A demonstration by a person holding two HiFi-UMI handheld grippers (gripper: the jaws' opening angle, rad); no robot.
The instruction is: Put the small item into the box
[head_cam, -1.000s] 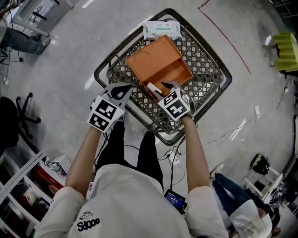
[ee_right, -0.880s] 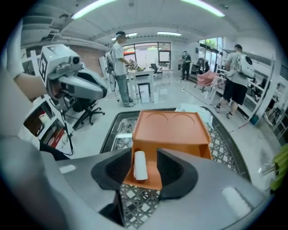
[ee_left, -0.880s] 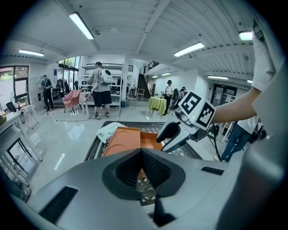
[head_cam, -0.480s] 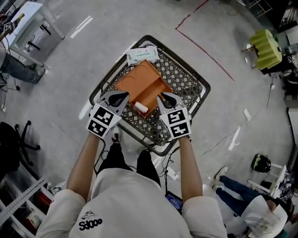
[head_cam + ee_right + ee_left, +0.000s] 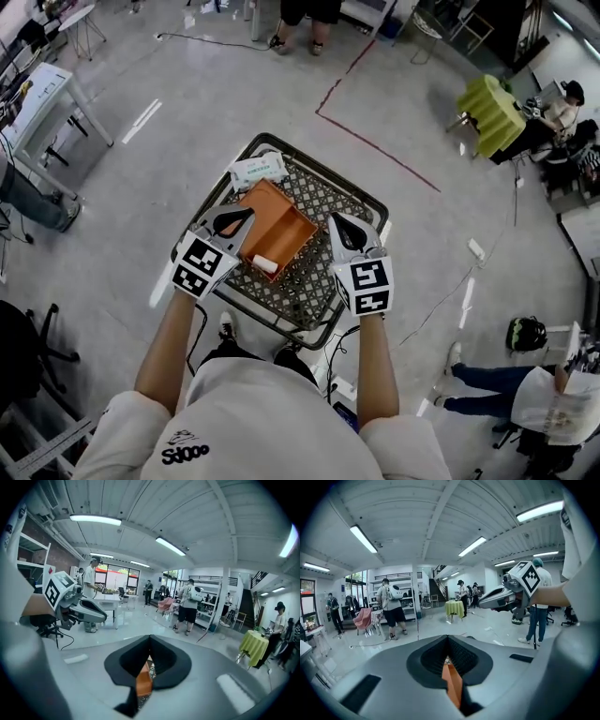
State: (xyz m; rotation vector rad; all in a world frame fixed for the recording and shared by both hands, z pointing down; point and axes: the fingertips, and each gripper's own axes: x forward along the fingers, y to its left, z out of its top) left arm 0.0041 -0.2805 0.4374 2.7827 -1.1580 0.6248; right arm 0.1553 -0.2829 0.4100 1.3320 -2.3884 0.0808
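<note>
An open orange box (image 5: pixel 277 225) lies on a wire mesh cart (image 5: pixel 319 281). A small white item (image 5: pixel 263 264) rests inside the box at its near corner. My left gripper (image 5: pixel 246 215) hovers at the box's left edge, shut and empty. To the right of the box, apart from it, my right gripper (image 5: pixel 337 223) is also shut with nothing in it. In the left gripper view the closed jaws leave a slit that shows the orange box (image 5: pixel 451 686). The right gripper view shows the same box (image 5: pixel 143 681) through its own slit.
A white pack of wipes (image 5: pixel 258 170) lies on the cart's far corner. Bare concrete floor surrounds the cart, with a red line (image 5: pixel 375 145) on it. People stand at the far edge and sit at the lower right. A yellow-green covered table (image 5: pixel 489 112) is at the upper right.
Both grippers have drawn back from the box. The right one left the white item in the box's near corner, moved to the right and closed. The head view has risen.
</note>
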